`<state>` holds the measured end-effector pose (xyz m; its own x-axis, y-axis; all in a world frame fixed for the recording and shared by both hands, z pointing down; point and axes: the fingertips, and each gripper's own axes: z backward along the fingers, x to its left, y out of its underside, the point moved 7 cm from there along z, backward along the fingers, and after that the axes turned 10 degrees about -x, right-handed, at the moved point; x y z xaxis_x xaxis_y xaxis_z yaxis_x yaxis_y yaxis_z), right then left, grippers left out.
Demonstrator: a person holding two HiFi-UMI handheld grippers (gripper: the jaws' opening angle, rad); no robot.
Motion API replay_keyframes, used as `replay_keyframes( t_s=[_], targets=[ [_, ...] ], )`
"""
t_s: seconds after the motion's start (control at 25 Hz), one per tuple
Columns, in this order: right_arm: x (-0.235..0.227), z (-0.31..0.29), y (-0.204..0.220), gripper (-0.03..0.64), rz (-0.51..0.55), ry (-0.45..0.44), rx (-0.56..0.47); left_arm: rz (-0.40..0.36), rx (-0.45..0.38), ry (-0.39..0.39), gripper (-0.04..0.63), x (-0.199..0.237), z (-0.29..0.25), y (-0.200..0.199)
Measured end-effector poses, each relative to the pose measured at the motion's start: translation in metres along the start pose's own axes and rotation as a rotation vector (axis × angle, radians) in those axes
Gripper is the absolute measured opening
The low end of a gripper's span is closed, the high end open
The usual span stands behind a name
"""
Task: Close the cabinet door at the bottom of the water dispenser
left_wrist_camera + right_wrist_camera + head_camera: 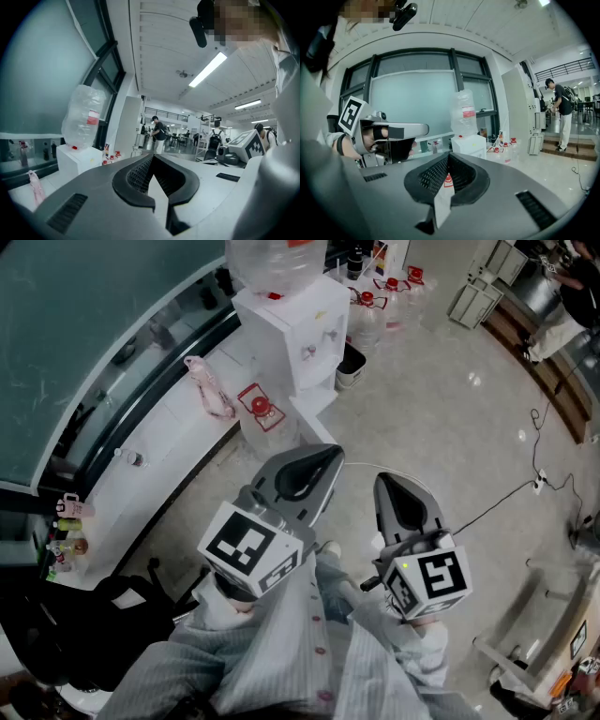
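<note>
The white water dispenser [298,326] stands by the window wall with an upturned clear bottle [274,259] on top. At its foot a white panel [314,411] juts out toward me; it looks like the open cabinet door. Both grippers are held close to my body, well short of the dispenser. My left gripper [323,457] is shut and holds nothing, and my right gripper [386,484] is the same. The left gripper view shows the dispenser [77,161] far left beyond the shut tips [152,157]. The right gripper view shows it [469,145] straight ahead past the tips [449,154].
A red-capped water jug [262,416] sits on the floor beside the dispenser, a small bin [350,364] behind it, more jugs [389,287] farther back. A pink bag [211,390] lies on the window ledge. A cable [506,493] crosses the floor on the right. A person [560,110] stands far off.
</note>
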<state>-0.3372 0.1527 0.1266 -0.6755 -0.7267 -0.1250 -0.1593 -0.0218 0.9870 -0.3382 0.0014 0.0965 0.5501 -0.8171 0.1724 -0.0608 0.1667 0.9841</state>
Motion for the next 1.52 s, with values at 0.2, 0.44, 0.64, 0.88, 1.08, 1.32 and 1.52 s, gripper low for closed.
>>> replay_keyframes(
  t_s=[0.2,0.44,0.64,0.88,1.08,1.32,1.52],
  targets=[
    [-0.002,0.0,0.002,0.014,-0.005,-0.005,-0.006,-0.006,0.0,-0.008,0.011,0.002,-0.002,0.003],
    [-0.005,0.004,0.001,0.014,0.004,-0.019,-0.008,-0.016,-0.009,-0.023,0.01,0.0,-0.005,0.003],
    [-0.011,0.013,0.003,0.014,0.001,-0.02,-0.008,-0.018,-0.004,-0.038,0.011,-0.004,-0.003,0.007],
    [-0.025,0.009,0.011,0.014,-0.026,-0.01,0.009,-0.012,0.011,-0.044,0.011,0.002,-0.018,0.014],
    [-0.048,-0.02,0.013,0.014,-0.023,-0.006,0.015,-0.009,0.01,-0.045,0.009,0.026,-0.045,0.021],
    [-0.089,-0.075,0.001,0.014,-0.006,-0.011,0.027,-0.008,-0.013,-0.042,0.011,0.071,-0.102,0.012],
    [-0.124,-0.12,-0.015,0.014,0.011,-0.037,0.034,-0.019,-0.019,-0.053,0.009,0.105,-0.146,0.0]
  ],
)
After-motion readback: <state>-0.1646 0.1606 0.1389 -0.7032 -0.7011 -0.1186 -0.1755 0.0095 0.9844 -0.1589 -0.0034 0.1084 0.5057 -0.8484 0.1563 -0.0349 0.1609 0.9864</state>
